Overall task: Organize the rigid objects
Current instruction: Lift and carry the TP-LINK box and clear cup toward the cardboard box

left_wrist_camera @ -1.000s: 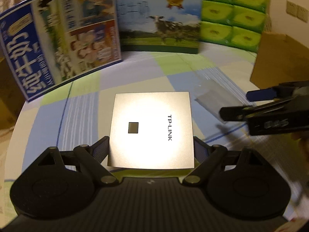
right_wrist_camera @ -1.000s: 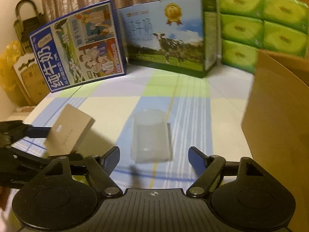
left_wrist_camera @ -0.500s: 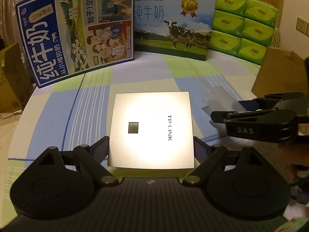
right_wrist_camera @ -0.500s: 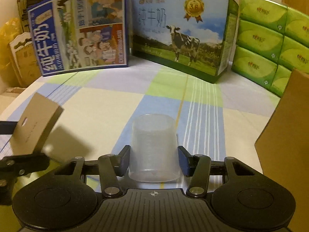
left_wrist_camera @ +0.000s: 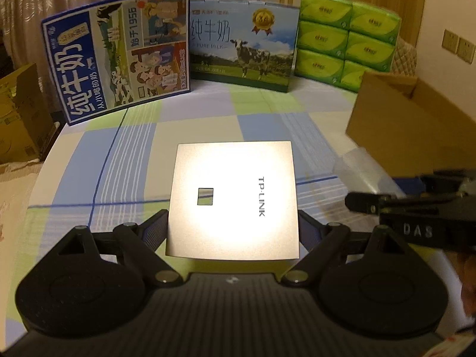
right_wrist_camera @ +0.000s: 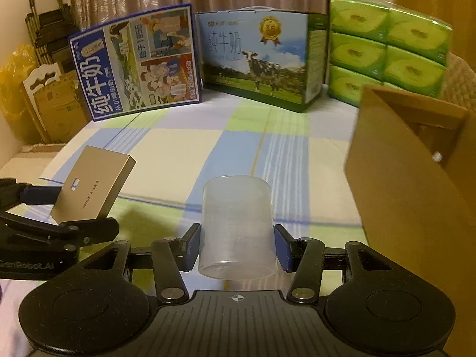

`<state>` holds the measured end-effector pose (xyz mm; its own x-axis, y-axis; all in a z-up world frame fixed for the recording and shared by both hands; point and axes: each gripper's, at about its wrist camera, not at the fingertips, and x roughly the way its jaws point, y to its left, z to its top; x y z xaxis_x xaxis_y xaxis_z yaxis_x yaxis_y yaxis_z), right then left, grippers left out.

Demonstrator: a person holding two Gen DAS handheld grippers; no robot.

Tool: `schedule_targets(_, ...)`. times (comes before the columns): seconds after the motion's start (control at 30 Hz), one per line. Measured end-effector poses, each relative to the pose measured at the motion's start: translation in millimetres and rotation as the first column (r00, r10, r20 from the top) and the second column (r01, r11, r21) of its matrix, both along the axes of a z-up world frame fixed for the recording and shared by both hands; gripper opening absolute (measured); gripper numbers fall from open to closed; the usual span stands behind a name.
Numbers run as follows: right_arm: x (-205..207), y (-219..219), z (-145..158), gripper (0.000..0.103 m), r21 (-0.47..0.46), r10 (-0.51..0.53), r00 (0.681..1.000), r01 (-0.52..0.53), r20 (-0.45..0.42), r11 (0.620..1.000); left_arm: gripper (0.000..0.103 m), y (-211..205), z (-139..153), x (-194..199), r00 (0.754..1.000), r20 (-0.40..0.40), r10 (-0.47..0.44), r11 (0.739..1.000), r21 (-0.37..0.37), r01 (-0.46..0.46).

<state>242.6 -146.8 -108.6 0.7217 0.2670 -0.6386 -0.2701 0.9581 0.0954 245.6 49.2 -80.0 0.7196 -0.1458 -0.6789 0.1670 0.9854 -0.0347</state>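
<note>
My left gripper [left_wrist_camera: 232, 229] is shut on a flat square silver TP-LINK box [left_wrist_camera: 233, 199] and holds it above the checked cloth. The box also shows at the left of the right wrist view [right_wrist_camera: 93, 184], tilted in the air. My right gripper [right_wrist_camera: 237, 250] is shut on a clear plastic measuring cup [right_wrist_camera: 237, 227], upside down and lifted off the cloth. The right gripper appears at the right of the left wrist view [left_wrist_camera: 383, 199], with the cup [left_wrist_camera: 361, 171] blurred between its fingers.
An open brown cardboard box [right_wrist_camera: 416, 166] stands close on the right, also in the left wrist view [left_wrist_camera: 407, 122]. Two milk cartons [left_wrist_camera: 119, 56] [left_wrist_camera: 244, 50] and a stack of green tissue packs [left_wrist_camera: 345, 35] line the back. The checked cloth [right_wrist_camera: 184, 148] lies between.
My right gripper closed on the cup and lifted it off the cloth. My left gripper has risen and tilted up with the TP-LINK box still held.
</note>
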Motion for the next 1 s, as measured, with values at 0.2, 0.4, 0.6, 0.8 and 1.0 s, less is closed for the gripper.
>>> schedule_targets(0.2, -46, -11, 22, 0.048, 0.037, -0.006, 1.000, 0.006, -0.017, 0.999, 0.086, -10, 22, -40, 0.999, -0.002, 0.035, 0.999, -0.031, -0.035)
schedule_targets(0.4, -92, -25, 50, 0.048, 0.076, -0.019, 1.000, 0.020, -0.012, 0.997, 0.086, -21, 52, -80, 0.998, 0.009, 0.055, 0.997, -0.053, -0.055)
schedule_targets(0.6, -130, -44, 78, 0.048, 0.087, -0.035, 0.999, 0.033, 0.017, 0.996, 0.086, -35, 81, -117, 0.997, 0.030, 0.078, 0.995, -0.067, -0.076)
schedule_targets(0.8, -162, -66, 104, 0.048, 0.091, -0.053, 0.996, 0.047, 0.064, 0.995, 0.086, -55, 106, -146, 0.995, 0.064, 0.080, 0.995, -0.073, -0.075)
schedule_targets(1.0, -187, -94, 120, 0.048, 0.095, -0.088, 0.991, 0.078, 0.100, 0.992, 0.086, -82, 123, -166, 0.995, 0.088, 0.048, 0.997, -0.069, -0.042)
